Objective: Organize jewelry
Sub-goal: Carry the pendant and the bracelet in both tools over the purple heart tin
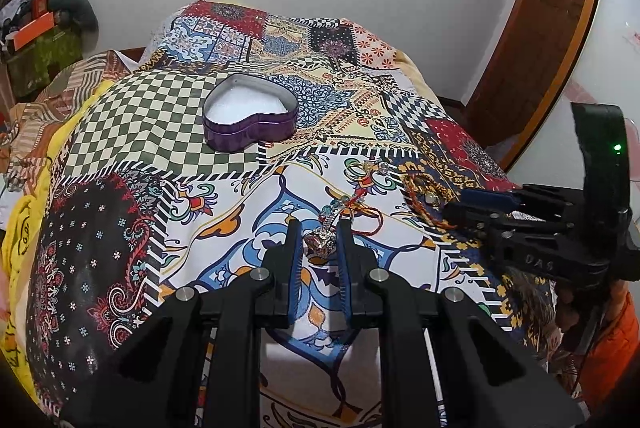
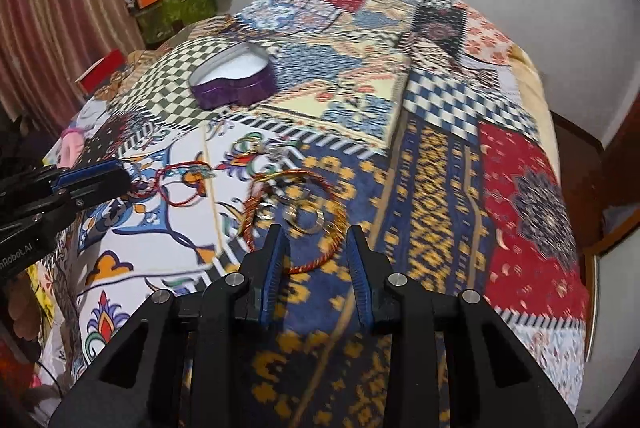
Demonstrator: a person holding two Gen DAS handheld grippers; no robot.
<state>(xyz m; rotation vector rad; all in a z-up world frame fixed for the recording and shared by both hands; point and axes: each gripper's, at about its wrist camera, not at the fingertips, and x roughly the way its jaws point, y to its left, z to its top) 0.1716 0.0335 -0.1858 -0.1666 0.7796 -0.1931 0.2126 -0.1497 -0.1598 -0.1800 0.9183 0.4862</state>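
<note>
Patchwork bedding covered the bed (image 1: 132, 115) where you worked, an open heart-shaped tin (image 1: 250, 119) waiting well behind the scattered jewelry, presumably as its destination. Your left tongs (image 1: 318, 240) were clenched on a small silvery charm (image 1: 320, 243), its beaded red cord (image 1: 360, 201) trailing away across the cloth, likely the first piece bound for the tin. Your right tongs (image 2: 316, 248) stood released, straddling an orange braided bracelet (image 2: 316, 256) that lay beside two metal rings (image 2: 306, 218), apparently lined up to take it next.
</note>
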